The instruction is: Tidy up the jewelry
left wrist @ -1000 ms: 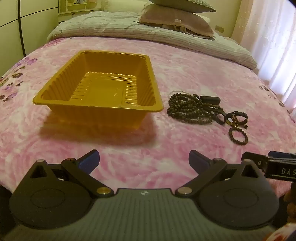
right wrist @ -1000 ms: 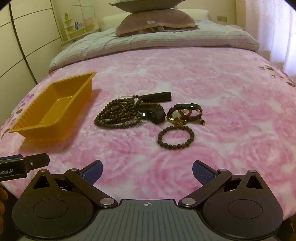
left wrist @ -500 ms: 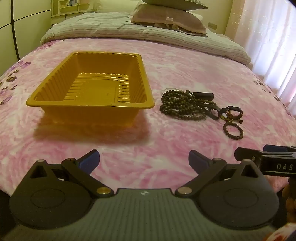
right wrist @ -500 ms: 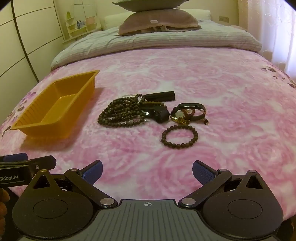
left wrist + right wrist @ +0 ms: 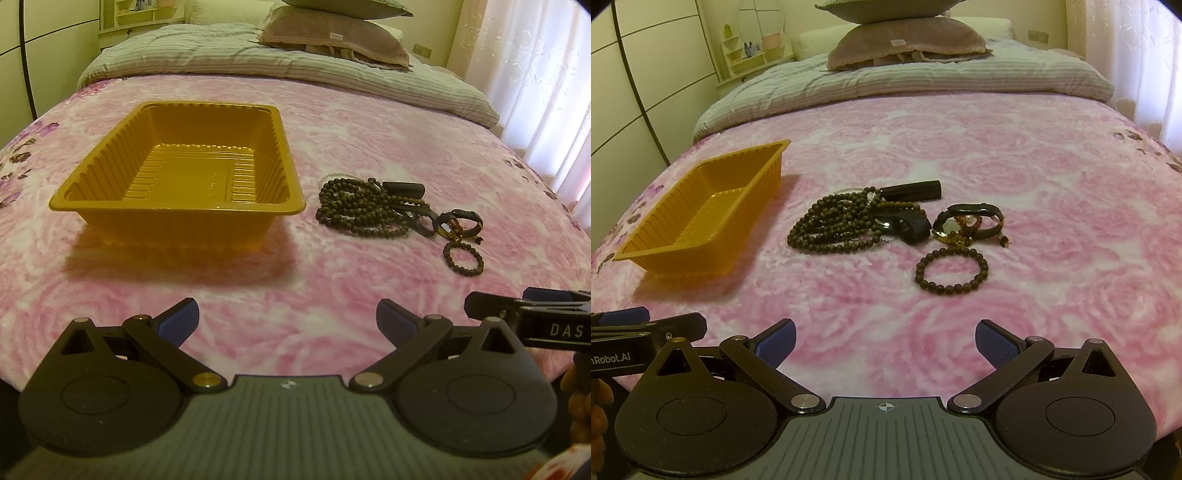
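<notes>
An empty yellow plastic tray (image 5: 177, 210) (image 5: 646, 254) sits on the pink bedspread, left of a heap of jewelry. The heap holds a long dark bead necklace (image 5: 351, 210) (image 5: 834, 225), a black cylinder (image 5: 910, 190), a black strap piece (image 5: 908, 225), and a gold watch with a black band (image 5: 971, 221) (image 5: 460, 223). A small dark bead bracelet (image 5: 951, 271) (image 5: 463, 258) lies alone, nearest to me. My left gripper (image 5: 286, 317) stands open near the bed's front edge, facing the tray. My right gripper (image 5: 884, 338) is open too, short of the bracelet, holding nothing.
Pillows (image 5: 905, 37) and a striped grey duvet (image 5: 905, 77) lie at the far end of the bed. White curtains (image 5: 535, 74) hang on the right, a wardrobe wall (image 5: 639, 74) on the left. Each gripper's side shows at the edge of the other's view.
Both grippers have drifted slightly; the left view has shifted so the tray and heap sit further left. Jaws stay open and nothing on the bed has moved.
</notes>
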`<action>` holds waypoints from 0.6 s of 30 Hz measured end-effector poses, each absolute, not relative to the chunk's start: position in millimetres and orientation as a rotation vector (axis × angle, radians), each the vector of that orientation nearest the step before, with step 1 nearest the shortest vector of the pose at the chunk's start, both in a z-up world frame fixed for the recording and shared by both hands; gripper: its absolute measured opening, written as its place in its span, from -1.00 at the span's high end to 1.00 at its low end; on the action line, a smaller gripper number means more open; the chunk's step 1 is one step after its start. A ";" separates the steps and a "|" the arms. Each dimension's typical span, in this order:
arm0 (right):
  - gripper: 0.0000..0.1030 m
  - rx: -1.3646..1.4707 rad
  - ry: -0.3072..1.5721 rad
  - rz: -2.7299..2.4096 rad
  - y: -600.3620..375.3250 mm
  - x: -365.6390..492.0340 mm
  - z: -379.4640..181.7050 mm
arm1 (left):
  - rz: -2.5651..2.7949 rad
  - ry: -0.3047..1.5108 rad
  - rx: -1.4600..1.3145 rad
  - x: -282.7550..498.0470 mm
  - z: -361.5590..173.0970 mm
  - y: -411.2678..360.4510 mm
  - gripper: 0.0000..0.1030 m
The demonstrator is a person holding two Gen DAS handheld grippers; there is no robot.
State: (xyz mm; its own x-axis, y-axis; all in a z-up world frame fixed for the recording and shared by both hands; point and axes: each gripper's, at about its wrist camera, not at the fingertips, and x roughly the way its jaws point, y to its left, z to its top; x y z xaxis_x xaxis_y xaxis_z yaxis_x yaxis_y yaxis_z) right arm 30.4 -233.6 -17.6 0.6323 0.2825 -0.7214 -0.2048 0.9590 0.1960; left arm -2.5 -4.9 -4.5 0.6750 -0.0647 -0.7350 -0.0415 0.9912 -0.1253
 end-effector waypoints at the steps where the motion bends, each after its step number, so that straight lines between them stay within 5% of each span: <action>1: -0.99 0.100 0.842 0.279 -233.7 30.5 -17.6 | -0.014 0.831 -0.136 -2.4 -4.6 -5.1 -0.97; 18: -0.99 0.102 0.844 0.279 -233.5 30.5 -18.8 | -0.019 0.833 -0.139 -1.2 -5.0 -6.6 -0.97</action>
State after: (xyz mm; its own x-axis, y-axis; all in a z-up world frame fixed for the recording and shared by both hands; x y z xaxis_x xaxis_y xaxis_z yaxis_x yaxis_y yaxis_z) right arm 30.5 -233.5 -18.8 0.6309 0.2836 -0.7222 -0.2030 0.9587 0.1990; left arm -1.2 -6.6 -5.0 0.6730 -0.0711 -0.7362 -0.0381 0.9907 -0.1305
